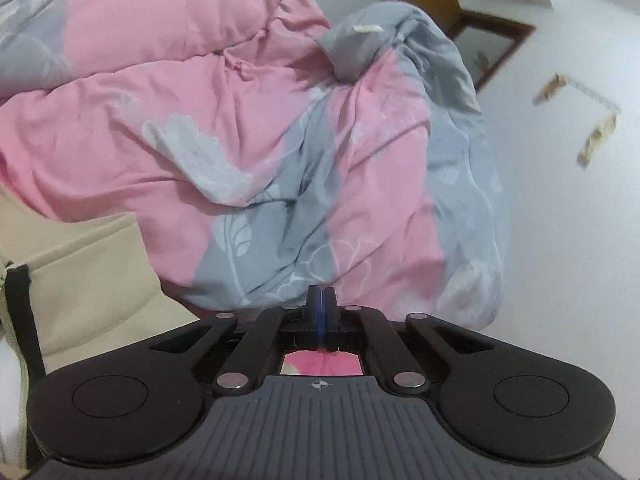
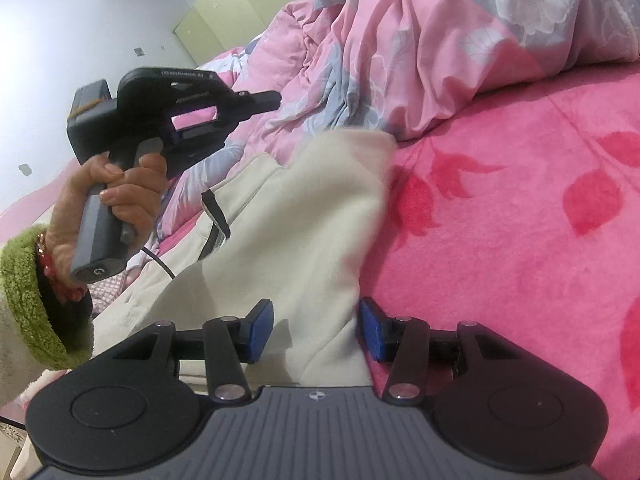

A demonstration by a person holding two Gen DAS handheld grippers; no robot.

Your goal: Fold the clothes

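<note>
My right gripper (image 2: pixel 316 330) gapes wide, straddling the cream garment (image 2: pixel 288 220)'s edge; open pink blanket (image 2: pixel 520 220) lies toward three o'clock. My left gripper (image 1: pixel 320 300), pinched shut and empty, is raised toward the quilt (image 1: pixel 240 120).

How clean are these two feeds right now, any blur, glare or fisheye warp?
Left wrist view: soft throughout, the wall bends with fisheye warp, no glare. Right wrist view: the cream garment has a motion-smeared far edge, the pink blanket carries a soft shadow beside it, and the corners vignette dark.
</note>
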